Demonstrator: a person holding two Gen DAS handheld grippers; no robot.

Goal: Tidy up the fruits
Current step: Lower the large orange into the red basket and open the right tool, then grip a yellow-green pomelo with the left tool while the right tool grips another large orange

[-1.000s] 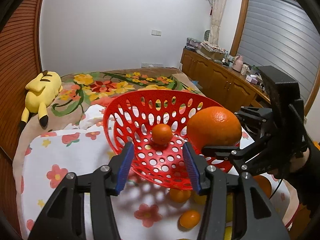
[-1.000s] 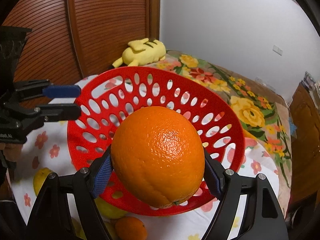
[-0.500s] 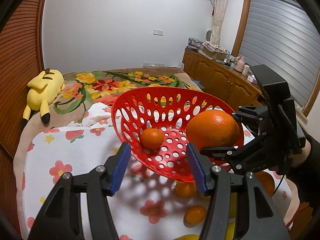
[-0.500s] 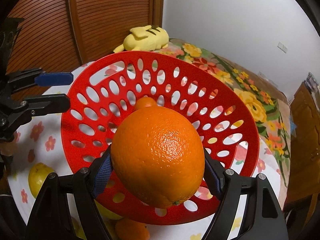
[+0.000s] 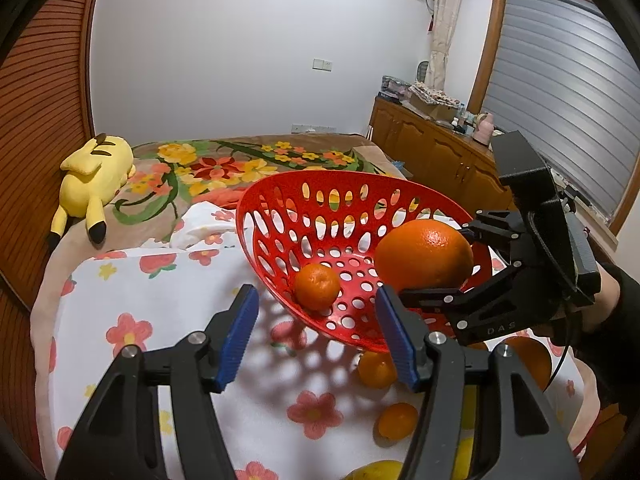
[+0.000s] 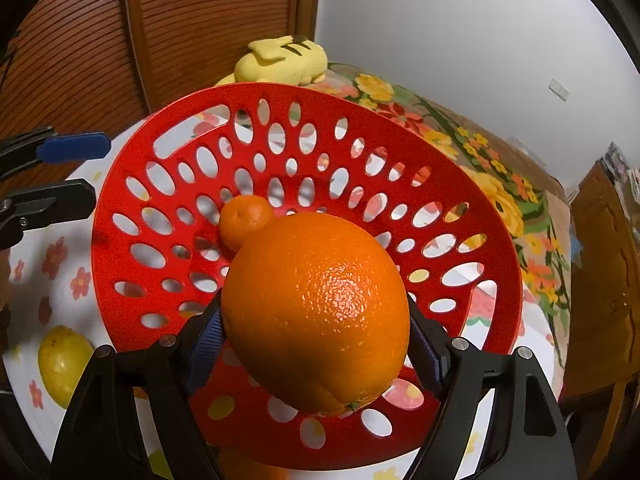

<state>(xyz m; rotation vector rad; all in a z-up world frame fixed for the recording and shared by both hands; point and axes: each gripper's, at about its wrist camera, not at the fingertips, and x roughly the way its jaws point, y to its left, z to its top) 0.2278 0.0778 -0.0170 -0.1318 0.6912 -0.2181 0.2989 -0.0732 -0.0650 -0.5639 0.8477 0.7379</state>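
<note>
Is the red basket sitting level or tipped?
Tipped. The red basket leans with its far rim high and its opening facing the cameras; the small orange sits at the low near side.

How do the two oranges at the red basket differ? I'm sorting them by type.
The big orange is far larger than the small orange. The big orange is gripped in the right claw above the red basket; the small orange lies loose inside it. Both are round and orange-skinned.
</note>
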